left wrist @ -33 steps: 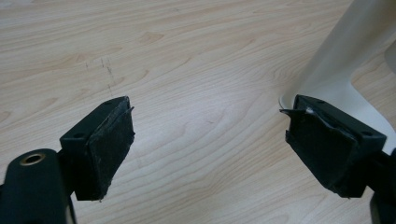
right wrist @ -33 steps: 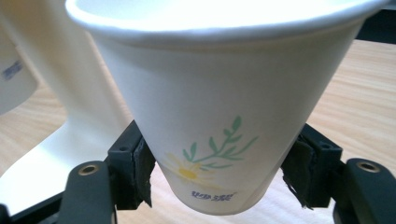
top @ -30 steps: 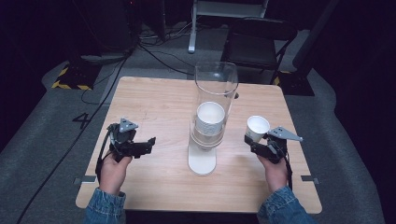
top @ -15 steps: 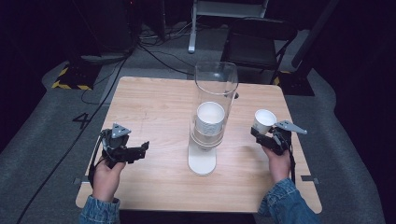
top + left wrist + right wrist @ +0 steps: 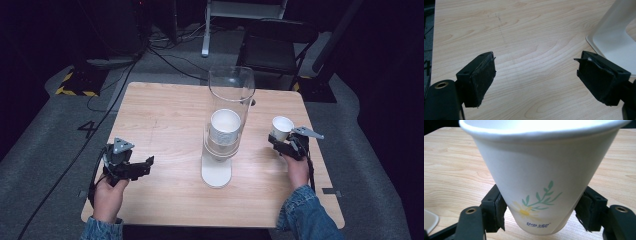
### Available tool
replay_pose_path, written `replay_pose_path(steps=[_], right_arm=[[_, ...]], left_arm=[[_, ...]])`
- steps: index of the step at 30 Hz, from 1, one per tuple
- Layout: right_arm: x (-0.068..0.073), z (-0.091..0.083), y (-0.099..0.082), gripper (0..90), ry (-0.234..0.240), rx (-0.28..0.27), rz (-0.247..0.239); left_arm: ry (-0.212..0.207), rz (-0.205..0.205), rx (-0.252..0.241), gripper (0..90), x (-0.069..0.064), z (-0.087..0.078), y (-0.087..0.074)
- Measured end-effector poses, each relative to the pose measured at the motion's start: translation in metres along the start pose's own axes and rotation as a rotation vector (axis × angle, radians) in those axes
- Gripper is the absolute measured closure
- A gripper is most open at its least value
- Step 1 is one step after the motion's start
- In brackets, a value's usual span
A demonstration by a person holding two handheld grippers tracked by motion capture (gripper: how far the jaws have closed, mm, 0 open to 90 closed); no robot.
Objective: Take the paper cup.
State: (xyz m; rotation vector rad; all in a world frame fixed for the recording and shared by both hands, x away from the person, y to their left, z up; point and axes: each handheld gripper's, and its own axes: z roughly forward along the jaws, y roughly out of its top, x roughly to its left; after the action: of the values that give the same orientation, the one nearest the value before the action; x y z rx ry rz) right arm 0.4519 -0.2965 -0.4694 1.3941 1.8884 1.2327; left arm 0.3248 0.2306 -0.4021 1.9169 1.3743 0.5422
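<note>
A white paper cup (image 5: 281, 128) (image 5: 541, 175) with a daisy print stands upright between the jaws of my right gripper (image 5: 284, 144) (image 5: 541, 216), which is shut on its lower part just above the right side of the table (image 5: 165, 115). A clear tube dispenser (image 5: 229, 107) on a white base (image 5: 216, 172) stands mid-table with a stack of white cups (image 5: 225, 131) inside. My left gripper (image 5: 140, 167) (image 5: 535, 80) hovers open over bare wood at the front left, its pads (image 5: 484, 78) wide apart. The white base (image 5: 616, 40) lies to its right.
A dark folding chair (image 5: 275, 50) and cables (image 5: 165, 55) sit on the grey floor beyond the table's far edge. Yellow-black tape (image 5: 75, 85) marks the floor at the left. Bare wood spreads across the table's left half.
My left gripper has drawn back toward the front left corner. My right gripper has carried the cup slightly right and away from the dispenser.
</note>
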Motion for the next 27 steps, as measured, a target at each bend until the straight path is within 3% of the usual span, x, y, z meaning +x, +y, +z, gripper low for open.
replay_pose_path(steps=[13,27], right_arm=[[-0.005,0.017,-0.010,33.0,-0.037,0.075,-0.038],[-0.004,0.023,-0.016,32.6,-0.019,0.144,-0.045]], left_arm=[[0.001,0.002,0.008,15.2,0.000,0.000,-0.002],[-0.004,0.010,0.009,15.2,-0.001,0.002,0.000]])
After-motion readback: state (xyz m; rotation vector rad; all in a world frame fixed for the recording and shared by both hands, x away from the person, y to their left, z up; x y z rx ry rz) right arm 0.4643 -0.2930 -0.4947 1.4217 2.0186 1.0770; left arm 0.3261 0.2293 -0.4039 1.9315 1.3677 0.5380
